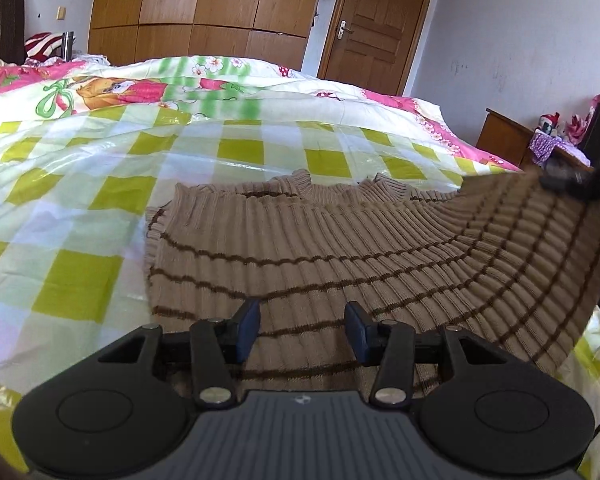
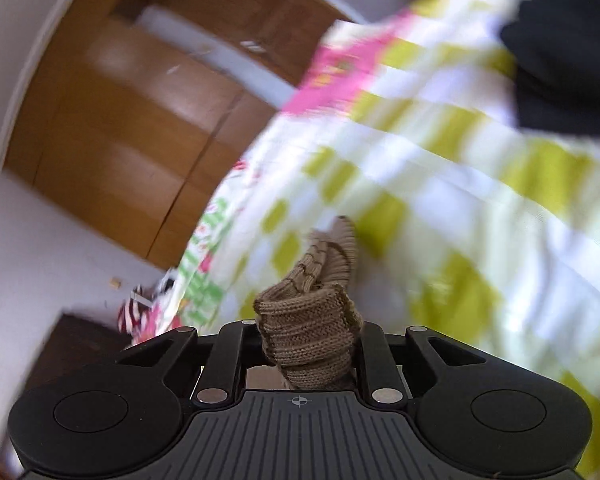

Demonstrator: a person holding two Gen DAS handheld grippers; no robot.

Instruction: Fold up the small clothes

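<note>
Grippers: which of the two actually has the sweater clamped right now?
The right gripper: bunched tan knit of the sweater is pinched between its jaws. The left gripper hovers open over the flat part, with nothing between its pads.

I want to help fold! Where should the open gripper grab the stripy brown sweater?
Probably the near hem of the sweater, just under the left gripper. Come straight down from above: the knit lies flat there, and the right gripper already lifts the far right side.

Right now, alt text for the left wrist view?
A tan striped sweater lies on a green checked bedspread, its right side lifted by the right gripper. The open left gripper hovers over the hem.
</note>
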